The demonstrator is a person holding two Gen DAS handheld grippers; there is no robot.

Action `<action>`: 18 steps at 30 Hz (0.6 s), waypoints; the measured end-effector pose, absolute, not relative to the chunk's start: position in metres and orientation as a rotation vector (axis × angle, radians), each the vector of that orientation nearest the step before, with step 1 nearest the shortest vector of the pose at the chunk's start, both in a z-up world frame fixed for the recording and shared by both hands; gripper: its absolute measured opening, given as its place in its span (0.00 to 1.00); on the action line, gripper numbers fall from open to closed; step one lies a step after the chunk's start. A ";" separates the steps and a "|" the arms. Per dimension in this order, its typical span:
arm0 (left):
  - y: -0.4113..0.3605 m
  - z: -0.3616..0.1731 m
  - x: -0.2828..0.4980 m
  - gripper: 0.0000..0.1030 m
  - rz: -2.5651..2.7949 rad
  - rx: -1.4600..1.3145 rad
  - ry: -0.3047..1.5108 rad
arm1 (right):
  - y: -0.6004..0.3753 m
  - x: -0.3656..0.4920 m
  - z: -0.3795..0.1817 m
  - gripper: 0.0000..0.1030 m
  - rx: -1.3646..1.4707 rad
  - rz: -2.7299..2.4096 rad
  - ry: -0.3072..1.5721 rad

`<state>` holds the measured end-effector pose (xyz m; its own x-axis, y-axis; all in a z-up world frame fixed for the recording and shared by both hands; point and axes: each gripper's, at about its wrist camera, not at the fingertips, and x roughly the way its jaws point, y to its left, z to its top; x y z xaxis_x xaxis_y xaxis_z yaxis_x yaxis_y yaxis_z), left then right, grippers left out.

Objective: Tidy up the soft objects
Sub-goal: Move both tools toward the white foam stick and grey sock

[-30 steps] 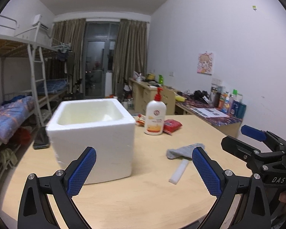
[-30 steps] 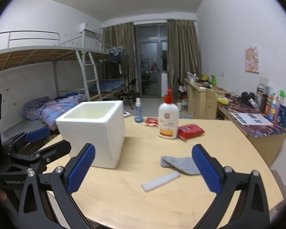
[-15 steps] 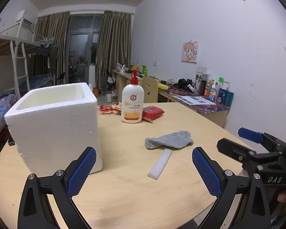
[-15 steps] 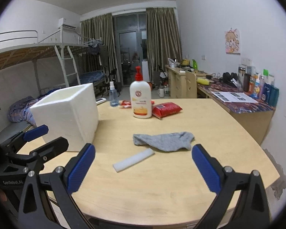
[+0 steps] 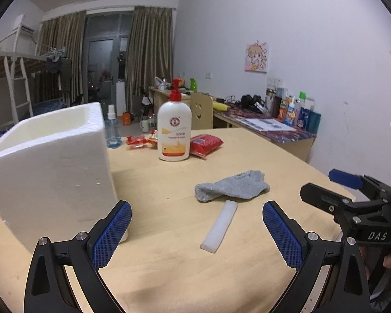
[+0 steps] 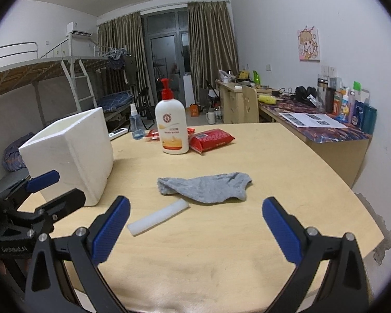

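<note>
Over the last second we have swung both views right and closer: the foam box [image 5: 49, 167] has slid to the left of the frame, and the grey cloth [image 6: 206, 186] and white foam strip [image 6: 157, 217] now sit centre. Our left claw [image 5: 196, 234] and right claw [image 6: 195, 230] both gape wide, holding nothing. We judge a pickup comes next.

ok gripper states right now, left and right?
Left gripper: open, holding nothing, above the table.
Right gripper: open, holding nothing, facing the grey cloth.
</note>
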<state>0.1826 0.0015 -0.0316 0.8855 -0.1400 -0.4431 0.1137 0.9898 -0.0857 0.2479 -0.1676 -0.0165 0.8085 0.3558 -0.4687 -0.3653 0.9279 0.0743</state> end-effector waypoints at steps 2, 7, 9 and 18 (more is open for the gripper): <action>0.000 -0.036 0.189 0.98 -0.141 -0.043 0.476 | -0.169 0.254 -0.019 0.99 -0.019 0.382 0.503; -0.006 -0.050 0.207 0.98 -0.162 -0.014 0.506 | -0.174 0.274 -0.029 0.99 -0.012 0.379 0.525; -0.009 -0.055 0.216 0.98 -0.168 -0.009 0.523 | -0.173 0.284 -0.035 0.99 -0.023 0.375 0.540; -0.022 -0.075 0.245 0.98 -0.208 -0.040 0.632 | -0.167 0.317 -0.048 0.99 -0.074 0.407 0.587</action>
<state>0.2447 -0.0225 -0.0751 0.7870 -0.2048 -0.5819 0.1803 0.9785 -0.1004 0.3172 -0.1668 -0.0477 0.7558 0.3518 -0.5523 -0.3932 0.9182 0.0467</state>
